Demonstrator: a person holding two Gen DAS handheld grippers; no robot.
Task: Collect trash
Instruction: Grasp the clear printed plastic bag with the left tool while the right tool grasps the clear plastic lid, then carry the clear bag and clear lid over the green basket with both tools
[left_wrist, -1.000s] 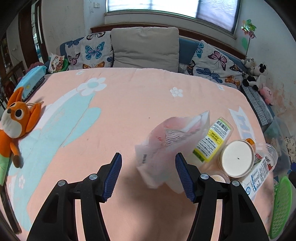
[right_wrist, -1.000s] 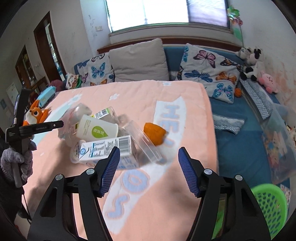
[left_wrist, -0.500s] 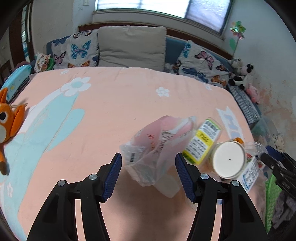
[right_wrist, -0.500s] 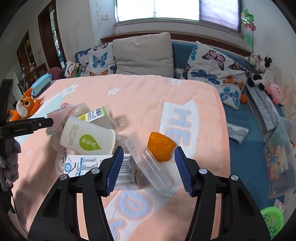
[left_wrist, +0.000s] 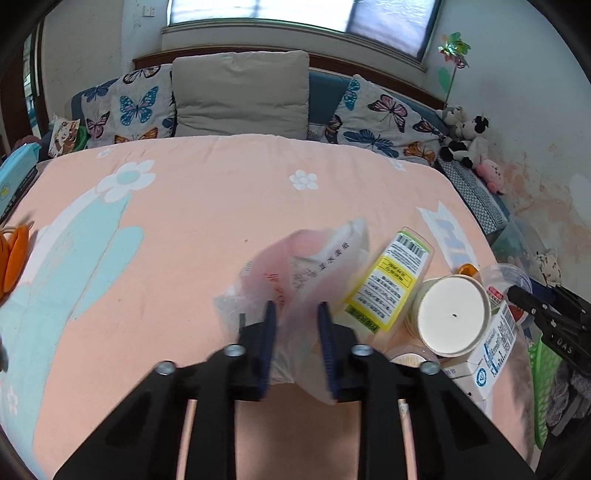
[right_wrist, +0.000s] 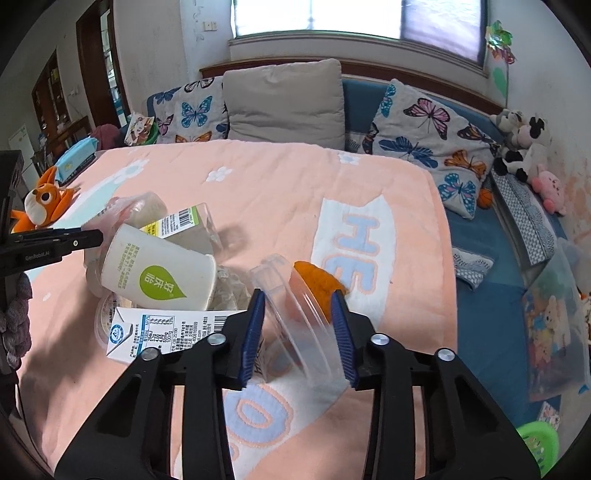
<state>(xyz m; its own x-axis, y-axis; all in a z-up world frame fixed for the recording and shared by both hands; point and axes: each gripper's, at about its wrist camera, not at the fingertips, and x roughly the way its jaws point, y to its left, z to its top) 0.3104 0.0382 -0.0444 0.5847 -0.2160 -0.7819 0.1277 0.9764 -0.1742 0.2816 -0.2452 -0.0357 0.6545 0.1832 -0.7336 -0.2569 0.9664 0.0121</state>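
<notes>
Both claws have just closed: left claw on plastic bag, right claw on clear cup

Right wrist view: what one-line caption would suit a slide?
Right tongs closing around a clear plastic cup beside orange peel on a peach bedspread.

"HE" on blanket; "GenRobot.AI" on left hand-held gripper.

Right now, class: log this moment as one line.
left gripper: closing on plastic bag | right gripper: closing on clear cup
</notes>
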